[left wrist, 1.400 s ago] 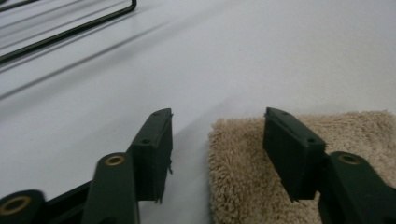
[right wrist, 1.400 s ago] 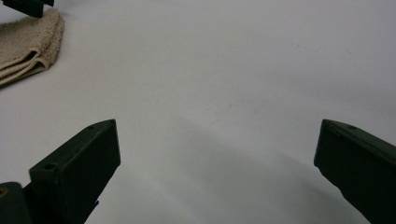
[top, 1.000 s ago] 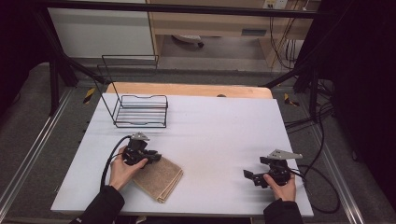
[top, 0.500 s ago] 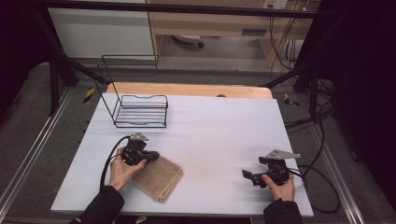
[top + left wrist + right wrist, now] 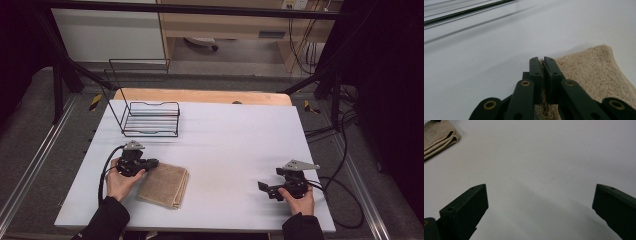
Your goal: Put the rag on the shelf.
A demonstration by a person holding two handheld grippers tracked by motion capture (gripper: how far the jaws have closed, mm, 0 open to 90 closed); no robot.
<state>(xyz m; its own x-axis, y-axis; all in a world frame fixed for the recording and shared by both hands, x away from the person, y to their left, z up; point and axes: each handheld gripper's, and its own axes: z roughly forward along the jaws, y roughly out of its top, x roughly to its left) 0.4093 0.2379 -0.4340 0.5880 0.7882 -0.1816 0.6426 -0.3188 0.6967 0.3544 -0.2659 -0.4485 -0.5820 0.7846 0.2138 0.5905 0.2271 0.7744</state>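
A folded beige towel lies on the white table near its front left. My left gripper is at the towel's left edge, and in the left gripper view its jaws are shut on the cloth, with beige pile showing in the thin gap between them. My right gripper rests low over bare table at the front right. Its jaws stand wide open with nothing between them, and the towel lies far off at the top left of that view.
A black wire rack stands at the back left of the table, with a wooden board along the far edge behind it. Cables trail off the right side, and metal rails run along both sides.
My left gripper has slid a little to the left with the towel's edge in its jaws, and the towel has shifted slightly with it. The right gripper has stayed put.
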